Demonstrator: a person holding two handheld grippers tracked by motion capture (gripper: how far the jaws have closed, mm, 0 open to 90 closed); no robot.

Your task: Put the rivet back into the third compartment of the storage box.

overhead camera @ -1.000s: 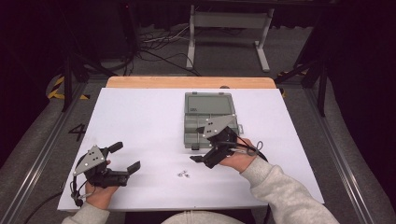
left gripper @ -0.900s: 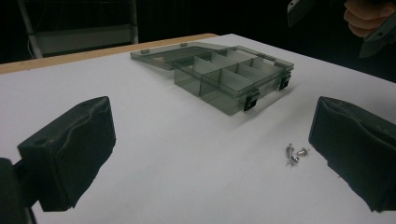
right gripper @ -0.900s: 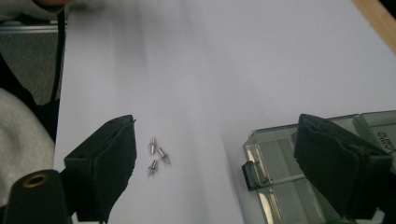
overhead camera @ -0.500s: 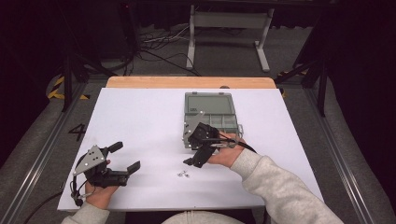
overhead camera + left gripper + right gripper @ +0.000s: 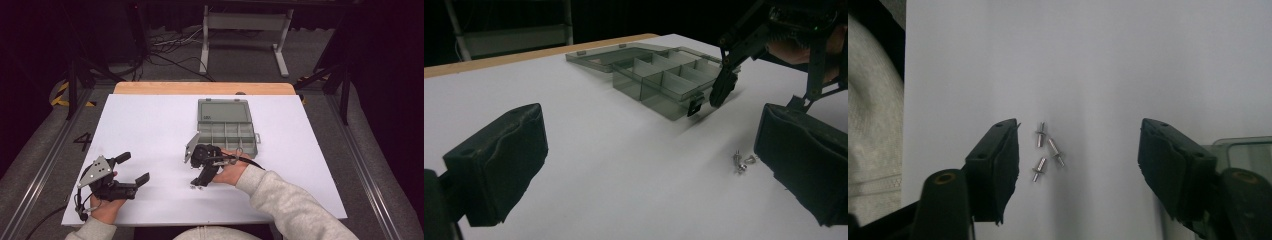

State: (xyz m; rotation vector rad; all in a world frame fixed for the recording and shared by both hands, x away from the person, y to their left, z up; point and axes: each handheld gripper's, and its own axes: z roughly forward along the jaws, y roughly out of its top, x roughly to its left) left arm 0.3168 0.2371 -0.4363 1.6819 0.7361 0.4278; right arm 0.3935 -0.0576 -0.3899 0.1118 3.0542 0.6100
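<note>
White-topped bench (image 5: 150, 120) in dark room, one open grey plastic compartment box (image 5: 227, 127), three small metal rivets (image 5: 1047, 150) between wide-open right gripper (image 5: 1078, 150), left gripper (image 5: 644, 165) wide open, empty.

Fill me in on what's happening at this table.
A person holds a two-jaw gripper in each hand over a white table. The right gripper hangs with open jaws around three small metal rivets lying loose on the table, none gripped yet. An open grey compartment box sits just beyond. The left gripper rests off to the side with its jaws open, holding nothing.
</note>
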